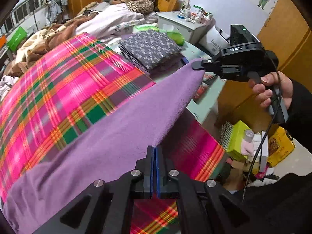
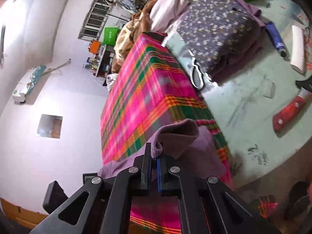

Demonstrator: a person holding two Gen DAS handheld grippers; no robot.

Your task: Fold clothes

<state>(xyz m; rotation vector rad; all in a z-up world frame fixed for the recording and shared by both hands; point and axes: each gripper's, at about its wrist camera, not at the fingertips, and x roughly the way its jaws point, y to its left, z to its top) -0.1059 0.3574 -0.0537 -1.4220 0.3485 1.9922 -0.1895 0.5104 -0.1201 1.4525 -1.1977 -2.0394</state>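
Note:
A purple fleece cloth [image 1: 120, 128] hangs stretched between my two grippers above a pink plaid cloth [image 1: 64, 89] spread over the table. My left gripper [image 1: 154, 151] is at the bottom of the left wrist view, shut on the cloth's near edge. My right gripper [image 1: 196, 65], held by a hand in a black sleeve, pinches the far corner. In the right wrist view that gripper [image 2: 154, 156] is shut on a bunched purple corner [image 2: 175, 134], with the plaid cloth [image 2: 148, 89] beyond it. A folded pile topped by dark flowered fabric [image 1: 150, 48] [image 2: 220, 29] lies behind.
On the pale green tabletop [image 2: 249, 105] lie scissors [image 2: 197, 74], a red-handled knife [image 2: 288, 113], a blue tube [image 2: 275, 37] and a white roll [image 2: 298, 48]. A person lies on the bed [image 1: 117, 17] at the back. Boxes and bags [image 1: 253, 146] crowd the floor on the right.

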